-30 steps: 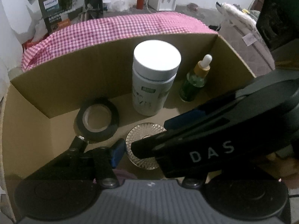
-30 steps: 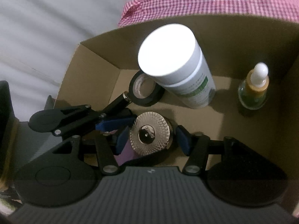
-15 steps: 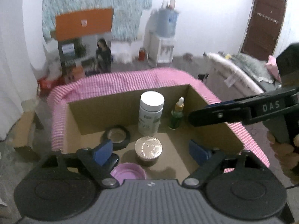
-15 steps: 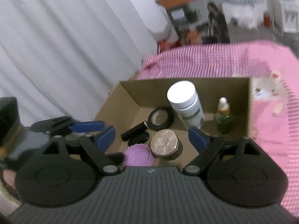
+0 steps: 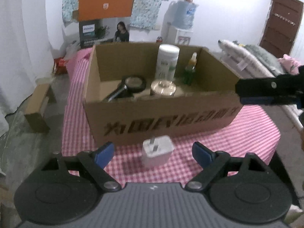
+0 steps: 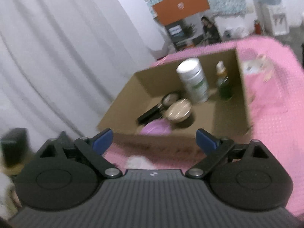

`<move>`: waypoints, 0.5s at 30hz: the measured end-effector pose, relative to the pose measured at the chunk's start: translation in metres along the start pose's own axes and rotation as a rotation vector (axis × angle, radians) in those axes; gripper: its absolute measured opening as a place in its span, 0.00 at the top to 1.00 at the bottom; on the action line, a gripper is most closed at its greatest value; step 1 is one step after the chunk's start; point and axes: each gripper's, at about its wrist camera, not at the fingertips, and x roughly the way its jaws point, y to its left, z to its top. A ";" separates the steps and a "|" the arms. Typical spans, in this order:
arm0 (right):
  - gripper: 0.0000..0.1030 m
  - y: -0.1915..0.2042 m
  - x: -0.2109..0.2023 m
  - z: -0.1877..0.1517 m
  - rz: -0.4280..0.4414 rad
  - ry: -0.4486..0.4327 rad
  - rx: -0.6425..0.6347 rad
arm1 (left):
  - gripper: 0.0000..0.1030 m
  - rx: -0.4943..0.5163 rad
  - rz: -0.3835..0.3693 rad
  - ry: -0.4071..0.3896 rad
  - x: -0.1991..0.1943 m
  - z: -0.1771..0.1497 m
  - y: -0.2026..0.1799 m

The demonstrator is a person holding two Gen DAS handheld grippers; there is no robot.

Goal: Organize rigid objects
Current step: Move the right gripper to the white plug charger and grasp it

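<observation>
- Box [image 5: 161,117] sits mid-frame in the left view on the checked cloth [image 5: 237,133]; it holds a white bottle [image 5: 168,60], dropper bottle [image 5: 191,70], tape roll [image 5: 134,83], gold-lid jar [image 5: 163,89] and a black stick [image 5: 115,95]. Right view also shows a purple lid [image 6: 155,128] at the near wall.
- Charger [image 5: 157,150], white, prongs up, lies outside the box, just beside its front wall, lower centre of the left view. Looks like the last loose item.
- Left gripper [image 5: 153,153]: jaws spread wide, empty; charger sits between the pads, untouched.
- Right gripper [image 6: 153,140]: jaws opening, nothing between them. Its tip enters the left view at right edge.
- Risks:
  - Charger is close to the box wall, so the far pad could clip cardboard and shove the box.
  - Smooth, blocky casing: an off-centre pinch may twist it or let it slip out.
  - Right view is blurred; aiming from it is unreliable.
  - Box floor is crowded near the front; a careless drop could knock the jar or topple the tall bottle.
</observation>
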 end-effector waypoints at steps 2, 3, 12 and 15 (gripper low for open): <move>0.09 -0.001 0.016 -0.012 0.015 0.051 0.039 | 0.13 0.008 0.003 -0.005 0.005 -0.006 -0.001; 0.09 -0.001 0.023 -0.017 0.023 0.073 0.058 | 0.13 0.015 0.012 -0.007 0.010 -0.007 -0.002; 0.33 -0.019 0.095 -0.032 0.029 0.209 0.175 | 0.31 0.050 0.047 0.037 0.049 -0.013 -0.008; 0.42 -0.024 0.112 -0.034 0.034 0.233 0.202 | 0.42 0.050 0.046 0.057 0.058 -0.014 -0.010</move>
